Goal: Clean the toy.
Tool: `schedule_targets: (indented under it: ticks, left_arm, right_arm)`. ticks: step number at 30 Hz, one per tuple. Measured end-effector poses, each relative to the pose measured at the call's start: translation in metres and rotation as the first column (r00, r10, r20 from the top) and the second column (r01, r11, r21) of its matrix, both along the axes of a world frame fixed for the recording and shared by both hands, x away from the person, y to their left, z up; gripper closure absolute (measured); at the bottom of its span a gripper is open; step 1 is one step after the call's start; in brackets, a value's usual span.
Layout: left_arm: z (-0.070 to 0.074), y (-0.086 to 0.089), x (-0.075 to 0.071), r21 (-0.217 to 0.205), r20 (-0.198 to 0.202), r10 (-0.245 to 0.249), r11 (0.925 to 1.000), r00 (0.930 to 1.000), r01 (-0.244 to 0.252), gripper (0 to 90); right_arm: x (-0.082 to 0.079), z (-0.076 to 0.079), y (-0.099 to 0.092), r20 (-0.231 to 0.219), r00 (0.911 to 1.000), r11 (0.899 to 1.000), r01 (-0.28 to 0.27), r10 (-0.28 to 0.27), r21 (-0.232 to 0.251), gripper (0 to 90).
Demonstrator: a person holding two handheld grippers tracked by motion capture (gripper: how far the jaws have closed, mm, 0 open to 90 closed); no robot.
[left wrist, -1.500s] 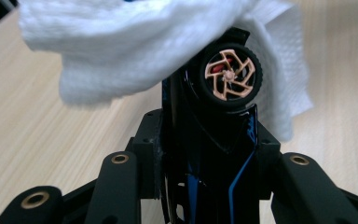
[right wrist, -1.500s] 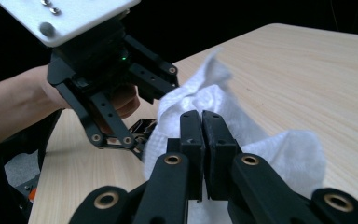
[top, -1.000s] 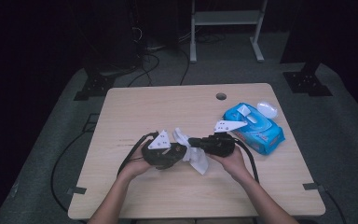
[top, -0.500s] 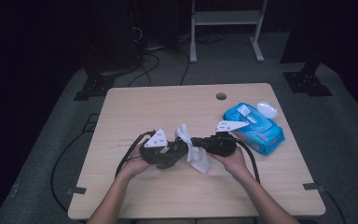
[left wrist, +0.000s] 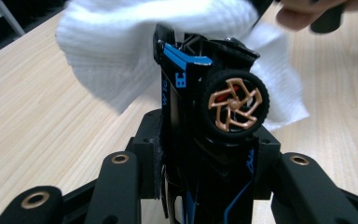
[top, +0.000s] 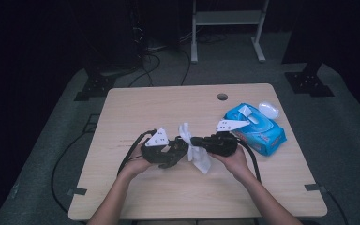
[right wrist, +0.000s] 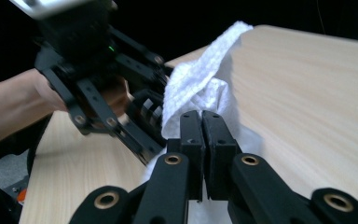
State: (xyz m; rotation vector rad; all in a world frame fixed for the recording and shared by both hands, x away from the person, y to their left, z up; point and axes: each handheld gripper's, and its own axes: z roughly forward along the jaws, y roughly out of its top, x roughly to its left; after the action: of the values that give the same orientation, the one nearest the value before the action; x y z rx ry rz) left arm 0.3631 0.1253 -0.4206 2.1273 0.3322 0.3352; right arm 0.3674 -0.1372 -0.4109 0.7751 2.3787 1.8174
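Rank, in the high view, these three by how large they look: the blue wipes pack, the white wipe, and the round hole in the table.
1. blue wipes pack: largest.
2. white wipe: clearly smaller, though it is crumpled and partly hidden between the grippers.
3. round hole: smallest by far.

Readable text is scarce. In the left gripper view, the black-and-blue toy car (left wrist: 200,126) has blue lettering on its body, centre of frame; 1 character looks like a "B", rest not legible. The blue wipes pack (top: 258,129), right of centre in the high view, carries print too small to read.
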Motion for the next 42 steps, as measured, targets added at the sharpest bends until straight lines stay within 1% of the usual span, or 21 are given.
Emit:
schedule_targets:
  ticks: [1, 2, 4, 6, 9, 10, 11, 13, 14, 15, 17, 18, 21, 24, 27, 29, 30, 32, 36, 37, 42]
  left_arm:
    - [0.001, -0.002, 0.000, 0.015, 0.005, -0.005, 0.9999, 1.0000, 0.005, 57.1]
    - [0.001, -0.005, 0.000, 0.023, 0.010, -0.004, 0.9997, 0.9999, 0.004, 57.0]
    - [0.001, -0.011, 0.000, 0.044, 0.015, -0.013, 0.9990, 0.9998, 0.012, 57.0]
    - [0.002, -0.014, 0.001, 0.045, 0.011, -0.010, 0.9990, 0.9999, 0.009, 57.0]
    - [0.001, -0.013, 0.004, 0.037, -0.005, -0.007, 0.9993, 1.0000, 0.007, 57.0]
    - [0.000, -0.014, 0.005, 0.043, -0.007, -0.004, 0.9991, 1.0000, 0.005, 57.0]
    - [-0.001, -0.014, 0.006, 0.048, -0.014, -0.004, 0.9989, 0.9999, 0.004, 57.0]
    - [-0.002, -0.014, 0.009, 0.052, -0.029, 0.002, 0.9986, 0.9996, 0.000, 57.0]
    - [-0.003, -0.015, 0.011, 0.059, -0.033, 0.007, 0.9983, 0.9994, -0.005, 57.0]
    - [-0.004, -0.016, 0.013, 0.068, -0.039, 0.006, 0.9977, 0.9992, -0.003, 57.0]
    - [-0.006, -0.017, 0.017, 0.062, -0.060, 0.003, 0.9981, 0.9982, 0.001, 57.0]
    - [-0.007, -0.018, 0.019, 0.074, -0.063, 0.000, 0.9973, 0.9980, 0.005, 57.0]
    - [-0.009, -0.024, 0.025, 0.145, -0.070, -0.002, 0.9894, 0.9975, 0.012, 57.0]
    - [-0.012, -0.029, 0.031, 0.179, -0.096, -0.016, 0.9833, 0.9953, 0.033, 57.0]
    - [-0.015, -0.033, 0.036, 0.229, -0.113, -0.021, 0.9723, 0.9934, 0.047, 56.9]
    - [-0.017, -0.036, 0.038, 0.244, -0.131, -0.022, 0.9683, 0.9912, 0.053, 56.9]
    - [-0.019, -0.037, 0.039, 0.255, -0.130, -0.018, 0.9656, 0.9913, 0.051, 56.9]
    - [-0.021, -0.038, 0.041, 0.281, -0.138, -0.019, 0.9581, 0.9902, 0.057, 56.9]
    - [-0.021, -0.036, 0.042, 0.272, -0.146, -0.019, 0.9605, 0.9891, 0.058, 56.5]
    - [-0.020, -0.035, 0.042, 0.265, -0.145, -0.018, 0.9626, 0.9893, 0.056, 56.0]
    - [-0.013, -0.025, 0.038, 0.198, -0.135, -0.010, 0.9795, 0.9908, 0.037, 48.9]
  right_arm:
    - [0.000, 0.003, 0.001, 0.006, 1.0000, 1.000, -0.003, 0.003, 0.014, 87.0]
    - [-0.001, 0.006, 0.002, 0.015, 0.9999, 1.000, -0.007, 0.007, 0.006, 87.0]
    - [-0.002, 0.010, 0.004, 0.024, 0.9996, 1.000, -0.016, 0.015, 0.016, 87.1]
    - [-0.002, 0.009, 0.004, 0.030, 0.9994, 1.000, -0.016, 0.016, 0.010, 87.1]
    - [0.002, 0.000, -0.004, 0.013, 0.9998, 1.000, 0.013, -0.013, 0.019, 87.2]
    - [0.004, -0.006, -0.008, -0.008, 0.9998, 0.999, 0.019, -0.019, 0.031, 87.3]
    - [0.006, -0.011, -0.011, -0.021, 0.9992, 0.999, 0.034, -0.033, 0.021, 87.3]
    - [0.008, -0.021, -0.014, -0.031, 0.9980, 0.998, 0.055, -0.056, -0.032, 87.3]
    - [0.010, -0.026, -0.017, -0.048, 0.9969, 0.997, 0.061, -0.063, -0.042, 87.3]
    - [0.010, -0.029, -0.019, -0.053, 0.9961, 0.997, 0.068, -0.071, -0.045, 87.3]
    - [0.012, -0.030, -0.023, -0.058, 0.9950, 0.996, 0.079, -0.082, -0.043, 87.3]
    - [0.012, -0.029, -0.024, -0.053, 0.9949, 0.996, 0.083, -0.085, -0.042, 87.3]
    - [0.012, -0.024, -0.027, -0.045, 0.9949, 0.995, 0.088, -0.090, -0.045, 87.2]
    - [0.011, -0.025, -0.028, -0.043, 0.9948, 0.995, 0.090, -0.092, -0.052, 87.2]
    - [0.011, -0.027, -0.027, -0.051, 0.9946, 0.995, 0.087, -0.090, -0.058, 87.2]
    - [0.010, -0.029, -0.026, -0.053, 0.9948, 0.995, 0.083, -0.086, -0.062, 87.2]
    - [0.010, -0.029, -0.026, -0.053, 0.9948, 0.995, 0.083, -0.086, -0.062, 87.2]
    - [0.010, -0.029, -0.025, -0.055, 0.9949, 0.995, 0.082, -0.085, -0.061, 87.2]
    - [0.010, -0.029, -0.025, -0.056, 0.9948, 0.995, 0.081, -0.085, -0.062, 87.2]
    - [0.010, -0.029, -0.025, -0.058, 0.9947, 0.995, 0.081, -0.085, -0.063, 87.0]
    - [0.009, -0.029, -0.020, -0.057, 0.9958, 0.994, 0.067, -0.072, -0.081, 87.0]
